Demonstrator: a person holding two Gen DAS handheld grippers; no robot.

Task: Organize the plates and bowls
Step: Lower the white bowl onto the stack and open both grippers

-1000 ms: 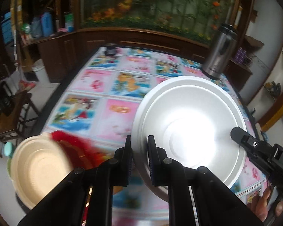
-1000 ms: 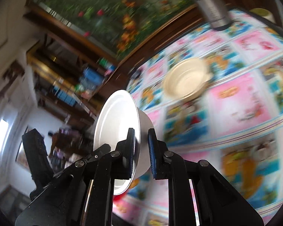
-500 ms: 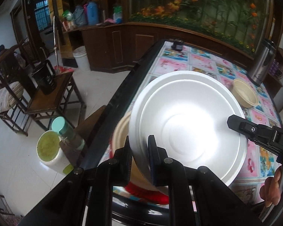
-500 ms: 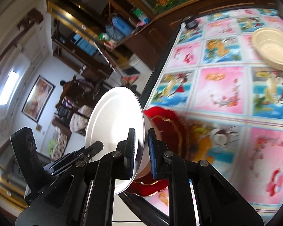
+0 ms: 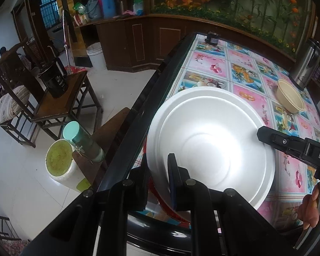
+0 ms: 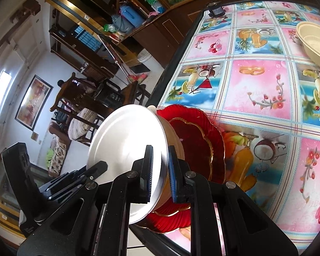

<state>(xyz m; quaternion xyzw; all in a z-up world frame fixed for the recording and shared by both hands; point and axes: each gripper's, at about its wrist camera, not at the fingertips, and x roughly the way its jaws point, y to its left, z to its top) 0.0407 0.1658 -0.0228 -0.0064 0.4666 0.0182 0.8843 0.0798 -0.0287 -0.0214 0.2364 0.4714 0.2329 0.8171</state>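
Note:
A white foam bowl (image 5: pixel 211 147) is held by both grippers at the table's near left corner. My left gripper (image 5: pixel 160 181) is shut on its near rim. My right gripper (image 6: pixel 160 172) is shut on the opposite rim (image 6: pixel 125 162); it shows in the left wrist view at the right (image 5: pixel 288 143). The white bowl sits in a cream bowl (image 6: pixel 172 140), which rests on a stack of red scalloped plates (image 6: pixel 200 149). A second cream bowl (image 5: pixel 290 98) stands further back on the table, also in the right wrist view (image 6: pixel 315 42).
The table has a colourful tiled cloth (image 6: pixel 256 81) and a dark edge (image 5: pixel 134 128). A steel thermos (image 5: pixel 305 66) stands at the far right, a small dark jar (image 5: pixel 212 38) at the far corner. A wooden chair (image 5: pixel 59 98), a bucket (image 5: pixel 61 166) and a bottle (image 5: pixel 83 140) lie left of the table.
Both grippers carried the white bowl from above the table's middle to the near left corner and lowered it into the cream bowl on the red plates.

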